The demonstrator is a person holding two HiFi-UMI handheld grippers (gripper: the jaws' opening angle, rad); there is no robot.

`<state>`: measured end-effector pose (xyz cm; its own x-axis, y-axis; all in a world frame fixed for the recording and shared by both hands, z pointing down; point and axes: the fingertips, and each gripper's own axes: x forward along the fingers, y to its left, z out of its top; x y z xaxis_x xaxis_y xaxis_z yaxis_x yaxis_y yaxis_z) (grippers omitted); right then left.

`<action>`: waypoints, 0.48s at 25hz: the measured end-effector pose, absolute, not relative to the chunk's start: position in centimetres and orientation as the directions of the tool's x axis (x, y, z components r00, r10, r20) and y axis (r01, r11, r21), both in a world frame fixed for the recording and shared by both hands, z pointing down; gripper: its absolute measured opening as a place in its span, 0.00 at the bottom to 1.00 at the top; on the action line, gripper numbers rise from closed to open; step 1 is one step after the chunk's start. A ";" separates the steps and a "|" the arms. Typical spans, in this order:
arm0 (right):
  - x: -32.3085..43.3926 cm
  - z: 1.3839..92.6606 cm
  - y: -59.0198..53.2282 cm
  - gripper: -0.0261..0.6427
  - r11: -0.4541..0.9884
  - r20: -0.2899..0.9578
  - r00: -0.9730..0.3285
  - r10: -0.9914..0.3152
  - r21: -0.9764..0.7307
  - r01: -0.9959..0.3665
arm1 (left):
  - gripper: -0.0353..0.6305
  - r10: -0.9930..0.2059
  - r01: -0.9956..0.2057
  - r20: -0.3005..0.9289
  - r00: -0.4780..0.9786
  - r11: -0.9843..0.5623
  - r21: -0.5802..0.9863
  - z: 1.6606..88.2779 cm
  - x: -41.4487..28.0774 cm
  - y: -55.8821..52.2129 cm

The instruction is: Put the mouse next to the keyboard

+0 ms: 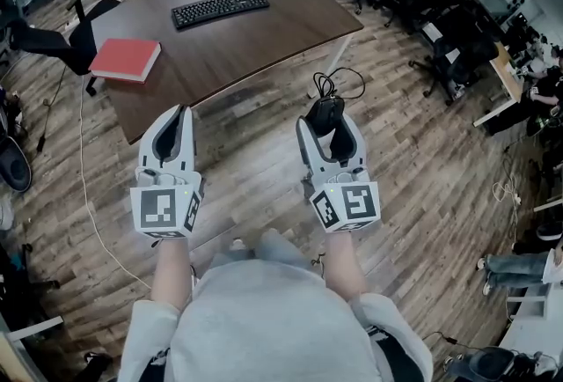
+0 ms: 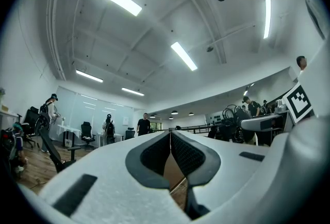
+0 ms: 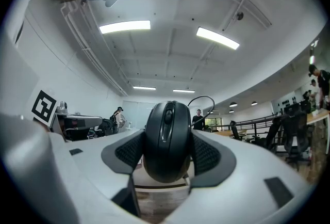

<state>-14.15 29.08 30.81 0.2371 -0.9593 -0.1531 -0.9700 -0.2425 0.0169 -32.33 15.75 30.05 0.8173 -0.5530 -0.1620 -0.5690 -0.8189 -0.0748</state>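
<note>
Pointing forward side by side, low centre of frame | right gripper clamped on mouse, over floor | left gripper closed, empty | keyboard on table, upper centre, well apart from mouse

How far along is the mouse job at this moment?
Done: the mouse is gripped in the right gripper, cable trailing. In hand: it hangs over the floor, short of the table. Remaining: set it beside the keyboard. The left gripper is shut and empty.
</note>
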 end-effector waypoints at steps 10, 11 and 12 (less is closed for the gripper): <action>-10.2 31.2 24.8 0.42 -0.231 -0.161 0.227 -0.960 0.006 -0.973 | 0.07 -0.571 -0.584 -0.149 0.807 -0.810 -0.061 30.8 -29.1 11.5; -9.6 31.2 24.1 0.42 -0.228 -0.161 0.224 -0.961 0.003 -0.974 | 0.07 -0.574 -0.587 -0.149 0.805 -0.807 -0.062 30.8 -28.6 10.9; -8.9 31.3 23.3 0.42 -0.223 -0.162 0.220 -0.962 0.001 -0.975 | 0.07 -0.577 -0.591 -0.148 0.803 -0.804 -0.064 30.8 -28.0 10.2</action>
